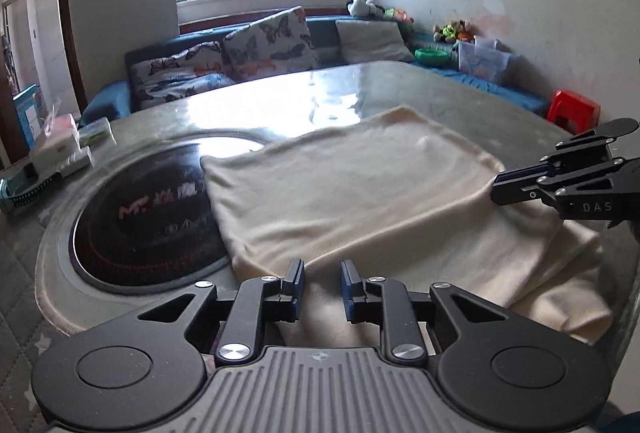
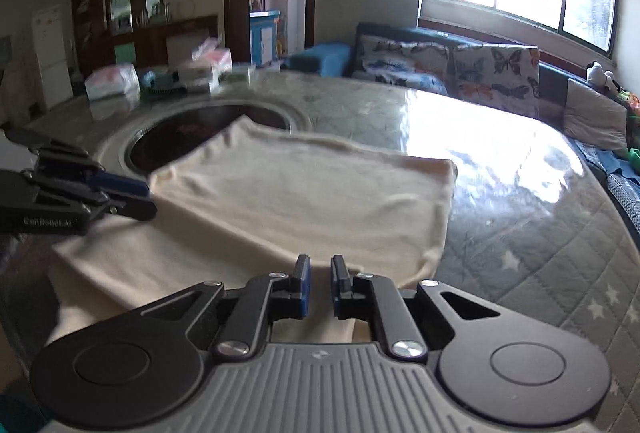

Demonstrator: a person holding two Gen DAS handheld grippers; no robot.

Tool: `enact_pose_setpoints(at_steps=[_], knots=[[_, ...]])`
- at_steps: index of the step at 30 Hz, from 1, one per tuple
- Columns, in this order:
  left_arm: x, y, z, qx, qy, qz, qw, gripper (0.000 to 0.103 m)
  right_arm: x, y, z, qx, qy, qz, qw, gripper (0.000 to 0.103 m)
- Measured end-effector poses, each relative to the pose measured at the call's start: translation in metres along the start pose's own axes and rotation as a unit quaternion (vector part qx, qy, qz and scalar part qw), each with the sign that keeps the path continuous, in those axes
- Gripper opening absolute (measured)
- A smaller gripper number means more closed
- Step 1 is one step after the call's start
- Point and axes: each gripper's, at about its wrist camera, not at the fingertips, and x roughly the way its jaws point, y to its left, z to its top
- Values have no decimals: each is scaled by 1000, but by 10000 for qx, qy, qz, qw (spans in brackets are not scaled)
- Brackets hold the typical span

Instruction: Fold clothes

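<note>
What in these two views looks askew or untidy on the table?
The cream garment is folded unevenly: its upper layer does not cover the lower layer, which sticks out at the near right edge. One corner also lies over the dark round cooktop set in the table. Nothing looks spilled or damaged.

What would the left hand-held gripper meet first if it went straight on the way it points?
Most likely the cream cloth: the left hand-held gripper points down at its near folded edge, right ahead of the fingertips. Depth is hard to judge in this view.
</note>
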Motion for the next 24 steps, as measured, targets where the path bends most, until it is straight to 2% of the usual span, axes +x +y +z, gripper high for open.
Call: enact_pose_setpoints(at_steps=[5, 10, 14, 21, 24], knots=[[-18, -5, -3, 196, -124, -13, 9997, 23, -16, 4, -4, -90, -2, 59, 9999, 9], [-31, -20, -16, 623, -173, -227, 9976, 23, -29, 13, -18, -251, 152, 178, 9994, 9], [-36, -28, -28, 957, -152, -95, 9952, 24, -33, 17, -27, -310, 162, 135, 9993, 10], [-40, -26, -36, 910, -79, -55, 9958, 24, -35, 22, -29, -323, 164, 200, 9991, 11], [-53, -27, -38, 1066, -135, -117, 9941, 24, -39, 22, -26, -351, 148, 215, 9990, 11]])
